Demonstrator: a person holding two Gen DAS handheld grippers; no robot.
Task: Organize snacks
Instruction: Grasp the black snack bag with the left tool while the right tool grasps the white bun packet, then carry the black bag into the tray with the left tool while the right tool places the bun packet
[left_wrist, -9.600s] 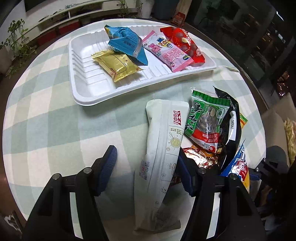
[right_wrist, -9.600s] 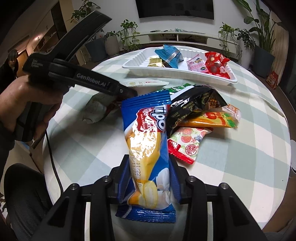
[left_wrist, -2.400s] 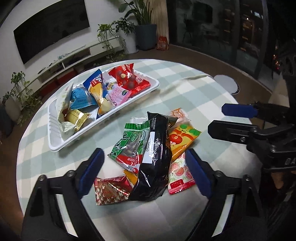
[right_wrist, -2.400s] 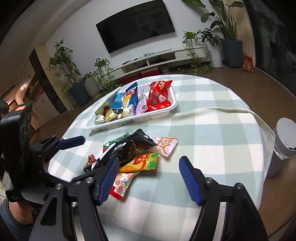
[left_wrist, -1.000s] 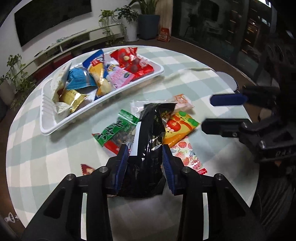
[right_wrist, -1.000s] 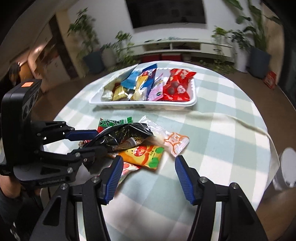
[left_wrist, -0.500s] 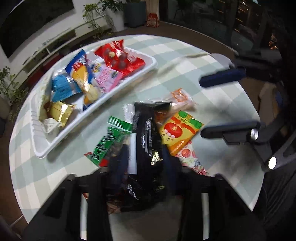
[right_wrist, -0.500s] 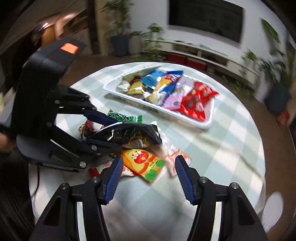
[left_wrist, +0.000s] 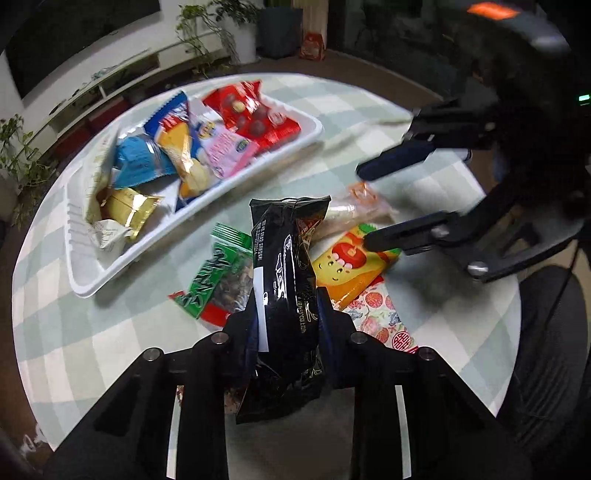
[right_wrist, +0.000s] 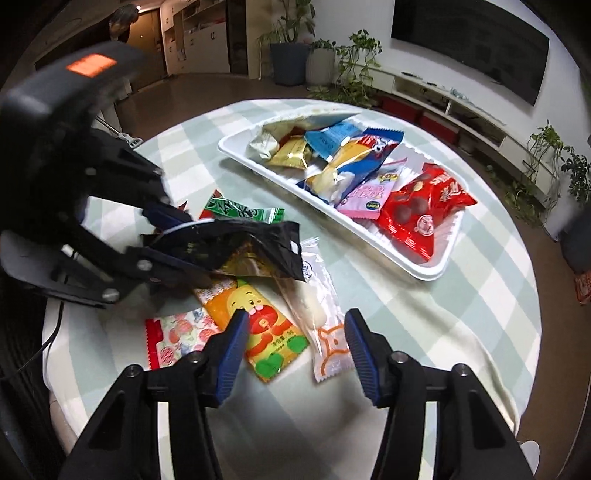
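My left gripper (left_wrist: 288, 317) is shut on a long black snack packet (left_wrist: 286, 258) and holds it lifted above the loose pile; it also shows in the right wrist view (right_wrist: 236, 243). My right gripper (right_wrist: 293, 334) is open and empty, hovering over the orange packet (right_wrist: 266, 321) and the clear white packet (right_wrist: 321, 314). The white tray (left_wrist: 96, 284) holds several packets: red (left_wrist: 251, 114), pink (left_wrist: 225, 147), blue (left_wrist: 140, 166), gold (left_wrist: 129, 210). A green packet (left_wrist: 218, 280) and a strawberry-print packet (left_wrist: 380, 317) lie on the table.
The round table has a green-and-white checked cloth (right_wrist: 461, 295). The tray (right_wrist: 424, 271) sits at the far side. A TV unit and potted plants (right_wrist: 354, 74) stand beyond the table. The table edge is close on my near side.
My left gripper closed on the black packet and lifted it off the pile. My right gripper swung in over the orange and clear packets, still open.
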